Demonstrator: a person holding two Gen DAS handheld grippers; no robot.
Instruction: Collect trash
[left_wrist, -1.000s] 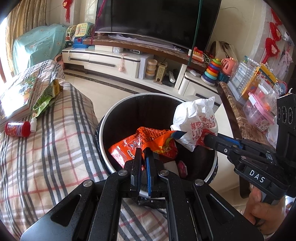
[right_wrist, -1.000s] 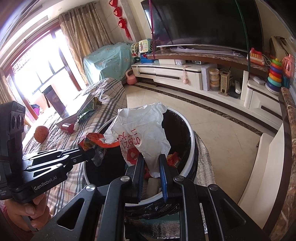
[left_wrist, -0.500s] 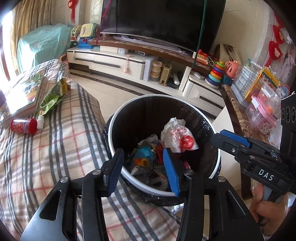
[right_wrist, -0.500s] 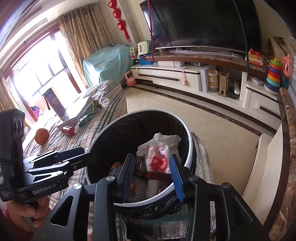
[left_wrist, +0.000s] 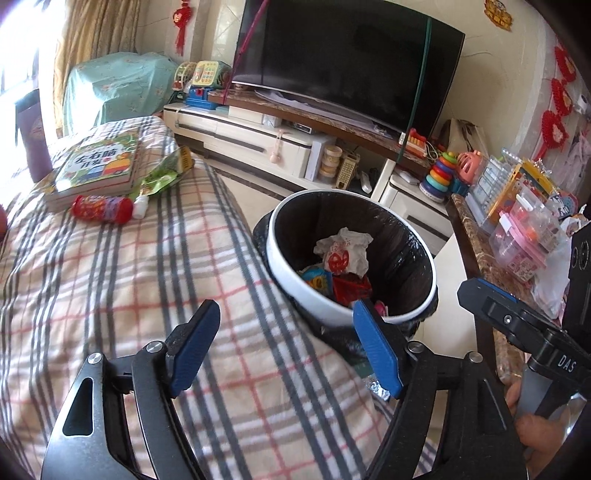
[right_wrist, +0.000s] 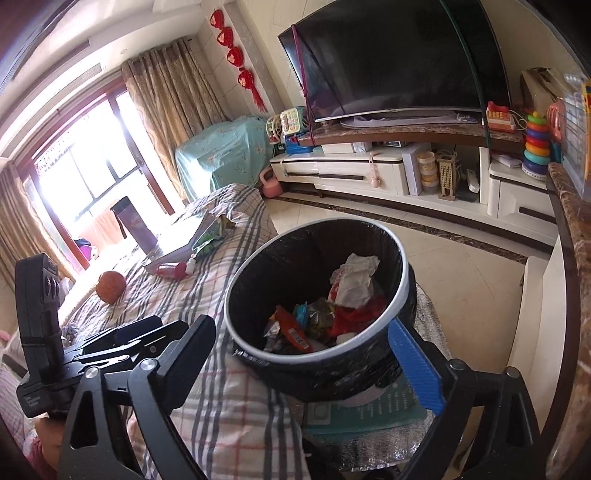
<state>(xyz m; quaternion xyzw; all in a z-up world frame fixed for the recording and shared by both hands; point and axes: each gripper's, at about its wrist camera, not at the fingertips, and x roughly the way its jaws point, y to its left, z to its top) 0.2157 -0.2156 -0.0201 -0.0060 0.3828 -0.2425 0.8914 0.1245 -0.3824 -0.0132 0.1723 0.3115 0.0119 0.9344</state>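
A round bin (left_wrist: 291, 280) with a white rim and black liner stands beside the plaid-covered surface; it also shows in the right wrist view (right_wrist: 404, 291). Inside lie a crumpled white bag (left_wrist: 343, 253) (right_wrist: 354, 278) and an orange snack wrapper (right_wrist: 291, 330). My left gripper (left_wrist: 286, 345) is open and empty, over the plaid cloth just short of the bin. My right gripper (right_wrist: 314, 363) is open and empty, its jaws either side of the bin's near wall. A green snack bag (left_wrist: 166, 173) and a red bottle (left_wrist: 101, 208) lie on the cloth.
Books (left_wrist: 98, 166) lie on the plaid cloth (left_wrist: 129, 280), with an orange ball (right_wrist: 110, 286) further back. A TV stand (left_wrist: 295, 147) with toys runs along the far wall. A marble counter (left_wrist: 480, 236) with plastic boxes is to the right.
Both grippers opened and dropped the orange wrapper and white bag into the bin. Then both pulled back and up, the left swinging left over the cloth, jaws opening wider.
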